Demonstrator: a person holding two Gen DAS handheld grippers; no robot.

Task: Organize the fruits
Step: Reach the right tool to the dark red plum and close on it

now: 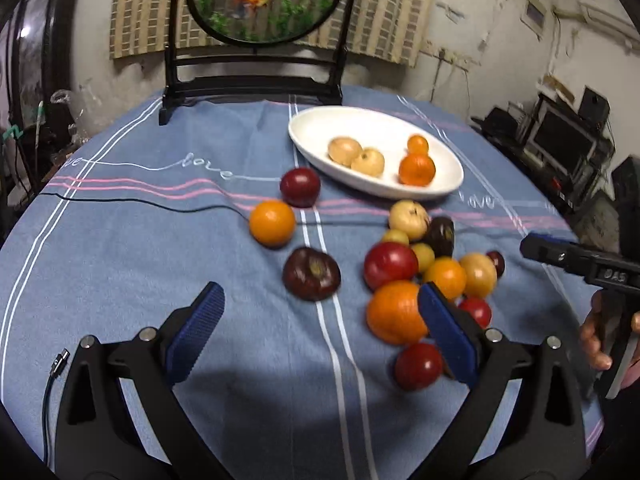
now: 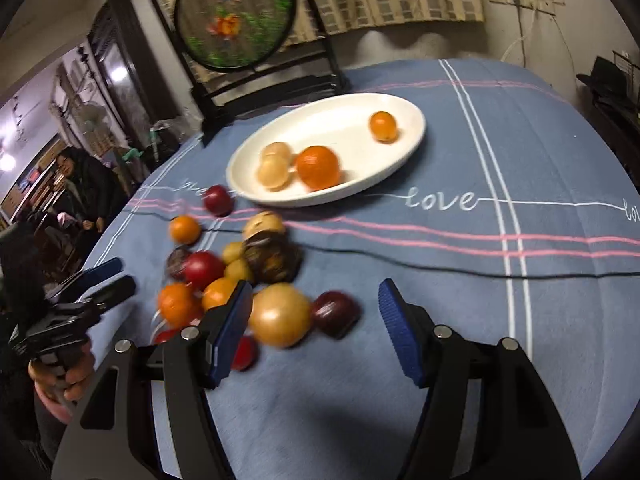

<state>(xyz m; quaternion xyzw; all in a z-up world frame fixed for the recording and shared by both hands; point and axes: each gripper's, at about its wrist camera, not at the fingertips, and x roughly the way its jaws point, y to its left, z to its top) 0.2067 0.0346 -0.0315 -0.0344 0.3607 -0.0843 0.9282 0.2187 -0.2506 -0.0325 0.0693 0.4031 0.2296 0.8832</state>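
Note:
A white oval plate (image 1: 360, 122) (image 2: 340, 120) at the back of the blue tablecloth holds two pale yellow fruits (image 1: 356, 156) and two oranges (image 1: 417, 168). Loose on the cloth lie an orange (image 1: 272, 222), a dark red fruit (image 1: 300, 186), a dark purple one (image 1: 312, 274) and a heap of several red, orange and yellow fruits (image 1: 420, 268) (image 2: 240, 276). My left gripper (image 1: 320, 289) (image 2: 120, 276) hangs wide open just short of the dark purple fruit, empty. My right gripper (image 2: 315, 285) (image 1: 532, 246) is open over a yellow fruit (image 2: 280, 314) and a dark red one (image 2: 334, 314), pads apart from both.
A black-framed round screen with a goldfish picture (image 1: 264, 0) stands behind the plate. A thin black cable (image 1: 140, 202) crosses the cloth. A person (image 2: 80, 184) sits beyond the table's left edge. Dark electronics (image 1: 560, 140) stand off to the right.

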